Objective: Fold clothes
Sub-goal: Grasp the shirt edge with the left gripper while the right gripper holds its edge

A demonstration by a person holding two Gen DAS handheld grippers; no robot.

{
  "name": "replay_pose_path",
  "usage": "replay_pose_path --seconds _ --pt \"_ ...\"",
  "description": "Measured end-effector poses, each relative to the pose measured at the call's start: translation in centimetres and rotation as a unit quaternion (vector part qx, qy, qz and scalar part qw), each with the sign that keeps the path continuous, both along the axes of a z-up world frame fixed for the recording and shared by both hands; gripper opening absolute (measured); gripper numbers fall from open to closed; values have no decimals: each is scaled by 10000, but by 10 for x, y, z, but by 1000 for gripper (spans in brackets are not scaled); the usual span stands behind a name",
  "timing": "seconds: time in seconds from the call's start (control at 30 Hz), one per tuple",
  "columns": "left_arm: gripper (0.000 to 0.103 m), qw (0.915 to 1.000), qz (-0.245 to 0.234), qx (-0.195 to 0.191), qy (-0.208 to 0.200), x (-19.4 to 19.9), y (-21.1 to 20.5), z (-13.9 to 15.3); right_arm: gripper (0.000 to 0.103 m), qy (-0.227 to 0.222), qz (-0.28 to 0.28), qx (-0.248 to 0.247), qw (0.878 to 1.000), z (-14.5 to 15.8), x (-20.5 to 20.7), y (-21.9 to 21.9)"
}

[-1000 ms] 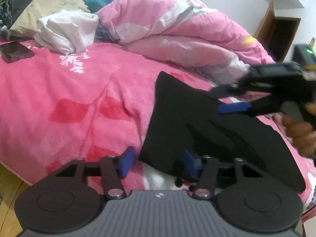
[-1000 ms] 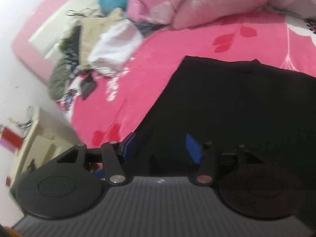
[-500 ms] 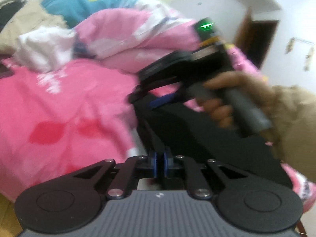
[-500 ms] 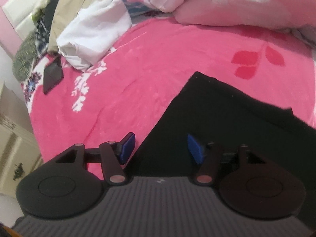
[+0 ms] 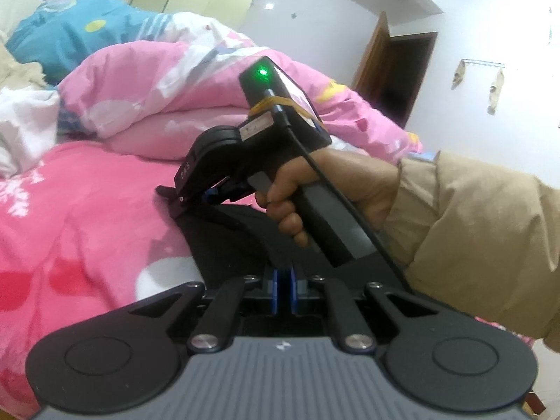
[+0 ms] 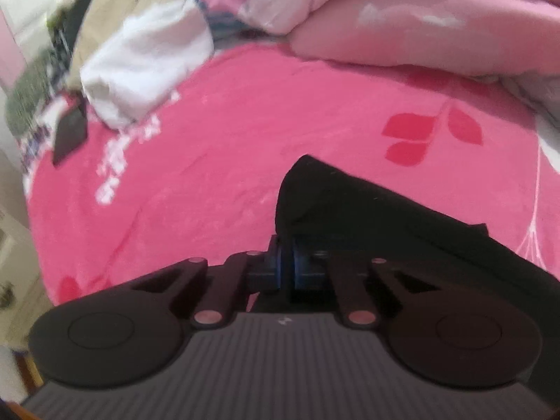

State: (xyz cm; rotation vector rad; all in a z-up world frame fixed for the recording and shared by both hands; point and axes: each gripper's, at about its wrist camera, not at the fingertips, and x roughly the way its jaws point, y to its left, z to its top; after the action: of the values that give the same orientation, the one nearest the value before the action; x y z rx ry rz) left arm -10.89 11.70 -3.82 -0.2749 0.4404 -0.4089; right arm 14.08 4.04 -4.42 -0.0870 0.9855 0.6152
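**Both my jaws pinched on the black garment, on a pink bed**

My left gripper (image 5: 283,292) has its blue pads drawn together on the near edge of the black garment (image 5: 238,241). My right gripper (image 6: 287,266) is likewise clamped on a raised corner of it. The cloth lies on the pink blanket (image 6: 217,161), printed with red leaves. Behind it a rumpled pink duvet (image 5: 147,105) is heaped, with a blue quilt (image 5: 70,31) beyond. A white garment (image 6: 147,66) and a dark phone (image 6: 70,133) lie well apart to the left. White walls and a dark open doorway (image 5: 406,80) close the room.
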Motion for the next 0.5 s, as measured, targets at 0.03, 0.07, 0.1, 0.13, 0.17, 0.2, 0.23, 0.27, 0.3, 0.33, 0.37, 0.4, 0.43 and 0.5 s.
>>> replay_pose_path --seconds 0.03,0.07,0.1,0.13,0.17,0.2,0.23,0.27,0.3,0.33,0.37,0.4,0.43,0.5 --pt "7 10000 -53 -24 -24 0 -3 3 3 -6 -46 116 9999 3 1 -8" --pt "7 9999 -117 -39 -47 1 -6 5 3 -31 -84 249 9996 7 1 -17" --pt "7 9998 -190 -46 -69 2 -11 8 3 -52 -130 378 9992 11 1 -26" --pt "7 9996 -263 -53 -92 3 -16 11 3 -73 -196 496 9986 16 1 -36" --pt "7 9994 -336 -60 -115 4 -21 14 3 -110 -269 605 9977 20 0 -47" --pt "7 9990 -423 -67 -132 6 -27 17 3 -150 -343 719 9967 24 -2 -60" --pt "7 9985 -524 -73 -144 7 -34 20 3 -195 -420 844 9954 29 -3 -74" --pt "7 9979 -627 -73 -152 9 -42 22 3 -233 -502 962 9938 33 -4 -88" --pt "7 9971 -744 -60 -157 11 -50 25 3 -257 -593 1067 9922 36 -6 -102" --pt "7 9961 -870 -39 -160 13 -60 27 3 -289 -680 1168 9904 39 -8 -116" --pt "7 9949 -993 -6 -169 15 -70 29 3 -334 -762 1250 9887 41 -10 -131" --pt "7 9936 -1114 37 -181 17 -80 32 3 -378 -850 1316 9869 43 -12 -148" --pt "7 9921 -1236 80 -182 19 -91 33 3 -423 -943 1374 9851 44 -15 -164" --pt "7 9887 -1479 169 -163 24 -114 33 3 -497 -1153 1458 9813 43 -20 -197"
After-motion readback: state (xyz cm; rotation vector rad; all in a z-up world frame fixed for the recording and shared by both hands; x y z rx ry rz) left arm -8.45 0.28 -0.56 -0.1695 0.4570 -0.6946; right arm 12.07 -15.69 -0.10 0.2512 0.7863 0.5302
